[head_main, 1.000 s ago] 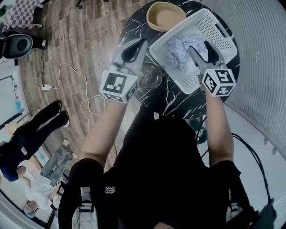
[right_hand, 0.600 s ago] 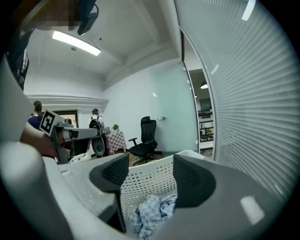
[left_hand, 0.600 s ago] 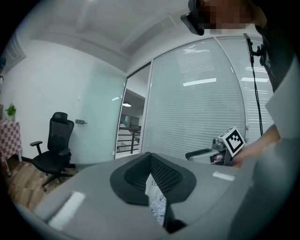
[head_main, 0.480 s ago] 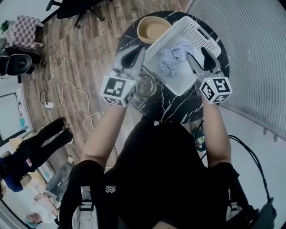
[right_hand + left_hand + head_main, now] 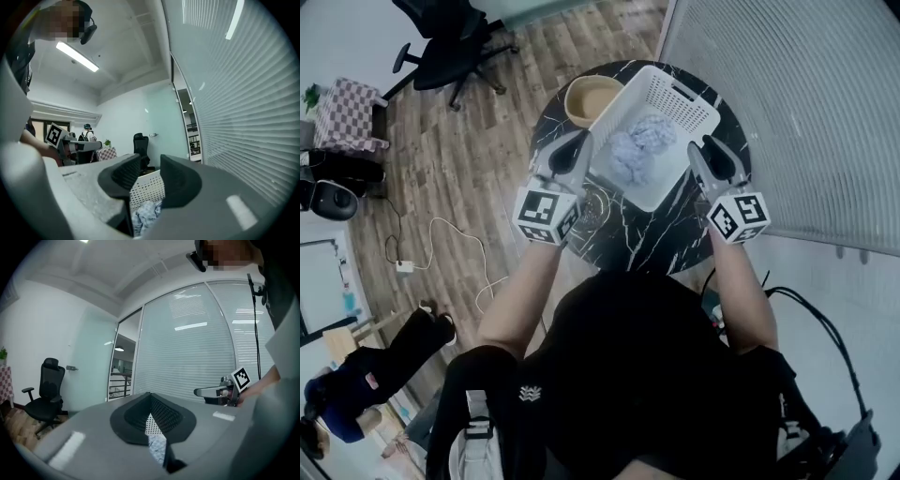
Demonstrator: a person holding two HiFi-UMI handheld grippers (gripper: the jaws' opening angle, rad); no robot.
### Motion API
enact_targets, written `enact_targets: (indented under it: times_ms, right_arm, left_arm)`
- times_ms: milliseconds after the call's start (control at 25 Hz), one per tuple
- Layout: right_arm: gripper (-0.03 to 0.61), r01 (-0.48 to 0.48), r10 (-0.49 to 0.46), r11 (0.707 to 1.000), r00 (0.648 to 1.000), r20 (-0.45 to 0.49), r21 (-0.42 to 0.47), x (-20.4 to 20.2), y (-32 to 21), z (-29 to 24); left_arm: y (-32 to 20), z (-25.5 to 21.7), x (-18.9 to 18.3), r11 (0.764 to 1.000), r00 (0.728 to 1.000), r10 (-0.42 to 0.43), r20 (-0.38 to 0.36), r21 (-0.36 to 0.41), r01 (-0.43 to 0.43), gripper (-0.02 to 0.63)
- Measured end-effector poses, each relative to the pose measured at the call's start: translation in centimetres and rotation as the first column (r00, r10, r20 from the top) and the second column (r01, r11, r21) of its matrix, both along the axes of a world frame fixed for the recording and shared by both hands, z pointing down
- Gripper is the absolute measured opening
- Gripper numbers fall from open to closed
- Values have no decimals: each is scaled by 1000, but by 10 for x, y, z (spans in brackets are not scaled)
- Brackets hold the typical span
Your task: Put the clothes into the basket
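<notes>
Both hands have backed off and come up since a sec ago: the right gripper (image 5: 710, 155), which was over the clothes (image 5: 636, 148), now hangs outside the basket (image 5: 694, 98) past its right side, and the left gripper (image 5: 574, 150) sits just off the basket's left edge. Right jaws have just been closing, but they're still parted w/ nothing between them; only basket mesh and cloth show beyond. Left jaws are pinched together at the tips, also empty. Task looks about done, so trouble from here would be a stray knock. The left gripper is close to the basket wall, w/ a small glass dish (image 5: 595, 206) just below it and a tan bowl (image 5: 591, 98) at the basket's far-left corner, so a careless sideways swing could shove the basket or clip the dish. The basket's far corner also lies near the edge of the round black table (image 5: 675, 234), so a hard push that way might tip it off. Clothes: pale blue-grey, crumpled into one lumpy heap mid-basket, all inside the rim as far as the head view shows, nothing trailing over.
</notes>
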State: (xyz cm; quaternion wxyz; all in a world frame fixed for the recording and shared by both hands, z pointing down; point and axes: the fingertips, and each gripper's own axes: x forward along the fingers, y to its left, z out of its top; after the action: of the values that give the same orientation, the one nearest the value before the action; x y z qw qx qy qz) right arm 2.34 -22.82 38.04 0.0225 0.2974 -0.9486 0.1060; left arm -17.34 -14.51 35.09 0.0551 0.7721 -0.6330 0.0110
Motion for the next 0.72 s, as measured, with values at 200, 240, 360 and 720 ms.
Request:
enact_targets:
  times_ms: [200, 240, 360, 720]
  right_arm:
    - [27, -47, 47, 998, 999, 5, 39, 23, 0, -16]
    - [2, -48, 48, 998, 999, 1, 45, 25, 0, -18]
    - [2, -53, 54, 997, 998, -12, 54, 28, -1, -22]
    - [2, -71, 71, 997, 997, -7, 20, 36, -12, -19]
  left_arm:
    - [5, -1, 15, 1000, 1000, 9, 4, 5, -9, 5]
    - [5, 0, 16, 1000, 1000, 9, 3, 4, -9, 5]
    - [6, 0, 20, 1000, 1000, 6, 2, 4, -6, 5]
    - [-3, -6, 27, 1000, 1000, 6, 23, 10, -7, 5]
